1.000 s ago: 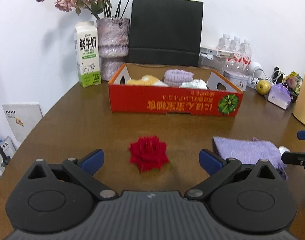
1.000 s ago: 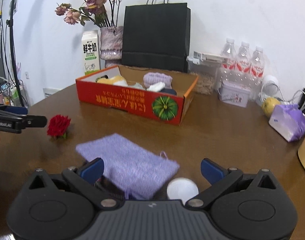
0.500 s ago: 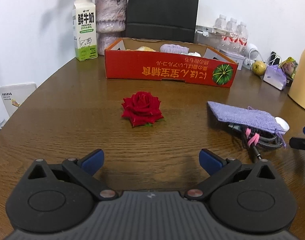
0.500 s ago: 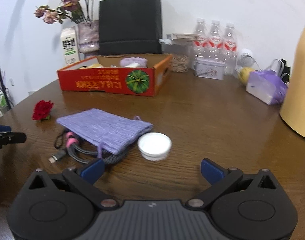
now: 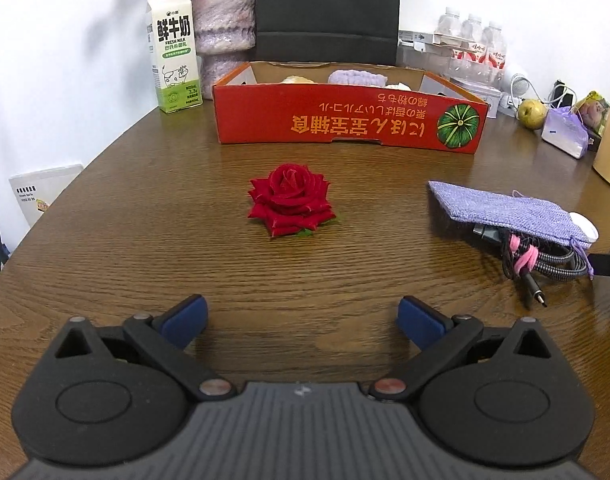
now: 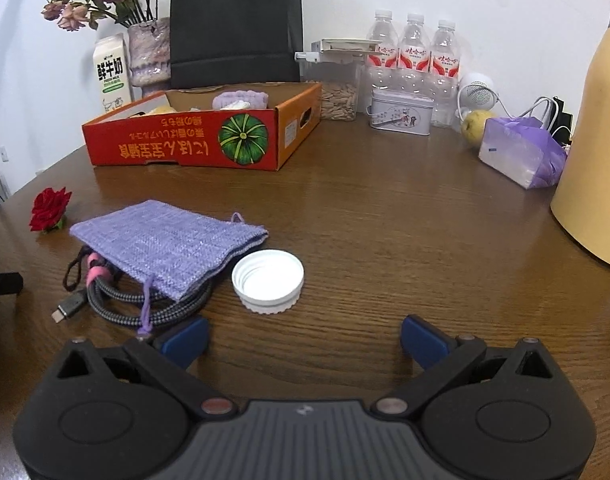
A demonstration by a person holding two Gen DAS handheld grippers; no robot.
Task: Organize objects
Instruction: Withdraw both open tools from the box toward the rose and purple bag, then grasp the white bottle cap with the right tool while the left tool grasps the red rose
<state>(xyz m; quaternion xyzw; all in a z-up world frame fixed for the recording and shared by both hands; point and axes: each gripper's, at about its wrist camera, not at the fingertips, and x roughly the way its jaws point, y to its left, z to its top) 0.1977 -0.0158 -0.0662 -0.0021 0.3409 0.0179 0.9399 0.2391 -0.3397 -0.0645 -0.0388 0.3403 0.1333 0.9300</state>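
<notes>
A red fabric rose [image 5: 291, 205] lies on the brown wooden table, straight ahead of my left gripper [image 5: 303, 318], which is open and empty. To its right a purple knitted pouch [image 5: 505, 211] rests over a coiled braided cable [image 5: 545, 261]. In the right wrist view the same pouch [image 6: 169, 242], the cable [image 6: 145, 300] and an upturned white jar lid [image 6: 268, 276] sit just beyond my right gripper [image 6: 304, 340], open and holding nothing. The rose [image 6: 49, 209] shows at the far left there. Behind stands an open red cardboard box [image 5: 347, 124] with soft items inside.
Along the wall stand a milk carton [image 5: 173, 52], a vase of dried flowers [image 5: 223, 26], a black paper bag [image 5: 327, 10], water bottles [image 6: 413, 52], a seed jar [image 6: 337, 84], a small tin [image 6: 401, 112], a pear [image 6: 475, 126], a purple bag [image 6: 521, 152] and a tall yellow jug [image 6: 597, 152].
Both grippers have pulled back from the objects and drawn lower toward the table. The cable and white lid, earlier partly hidden by the right gripper, now lie in full view. Nothing was grasped.
</notes>
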